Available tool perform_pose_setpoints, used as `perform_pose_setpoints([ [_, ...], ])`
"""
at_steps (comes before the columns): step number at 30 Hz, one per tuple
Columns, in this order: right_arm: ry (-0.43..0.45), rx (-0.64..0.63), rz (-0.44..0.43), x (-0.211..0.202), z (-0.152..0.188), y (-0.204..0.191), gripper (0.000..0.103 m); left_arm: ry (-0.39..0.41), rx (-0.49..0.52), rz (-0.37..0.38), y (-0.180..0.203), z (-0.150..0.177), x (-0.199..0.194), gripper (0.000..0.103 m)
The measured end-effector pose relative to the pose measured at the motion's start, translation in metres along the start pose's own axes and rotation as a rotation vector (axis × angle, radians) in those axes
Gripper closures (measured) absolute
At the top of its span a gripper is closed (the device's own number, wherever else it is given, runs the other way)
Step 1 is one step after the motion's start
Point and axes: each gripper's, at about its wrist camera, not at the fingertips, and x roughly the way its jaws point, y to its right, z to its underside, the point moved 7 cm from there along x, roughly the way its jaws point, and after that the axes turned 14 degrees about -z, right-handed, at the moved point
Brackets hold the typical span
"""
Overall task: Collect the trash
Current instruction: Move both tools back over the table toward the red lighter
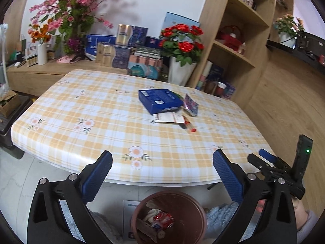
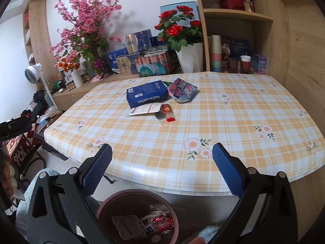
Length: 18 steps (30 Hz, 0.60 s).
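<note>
On the checked table (image 1: 101, 109) lie a blue box (image 1: 159, 100), a purple wrapper (image 1: 191, 104), a white paper slip (image 1: 169, 119) and a red-capped tube (image 1: 187, 125). My left gripper (image 1: 162, 154) hangs open and empty above a reddish-brown bin (image 1: 182, 202) on the floor in front of the table. A red wrapper (image 1: 162, 218) lies on other scraps inside it. My right gripper (image 2: 162, 152) is open and empty too, over the same bin (image 2: 105, 207). From there the blue box (image 2: 146, 94), purple wrapper (image 2: 182, 90), slip (image 2: 144, 108) and tube (image 2: 167, 111) sit mid-table.
Potted red roses (image 1: 182, 46), pink blossom branches (image 1: 81, 2) and stacked boxes (image 1: 113, 55) crowd the sideboard behind the table. A wooden shelf unit (image 1: 239, 40) stands at the right. A fan (image 2: 33, 73) and clutter are at the left. A hand (image 1: 302, 211) holds the right gripper.
</note>
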Motion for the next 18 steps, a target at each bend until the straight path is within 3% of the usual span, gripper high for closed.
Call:
perform_pose_setpoints([
  [11,-0.020,0.058,-0.007,0.011,0.006,0.017,0.006,-0.022,0.008,-0.035,-0.004,0.001,0.017,0.006],
  [18,-0.086,0.115,-0.038,0.027,0.015,0.027,0.006,-0.050,0.017,-0.038,-0.003,0.004,0.035,0.006],
])
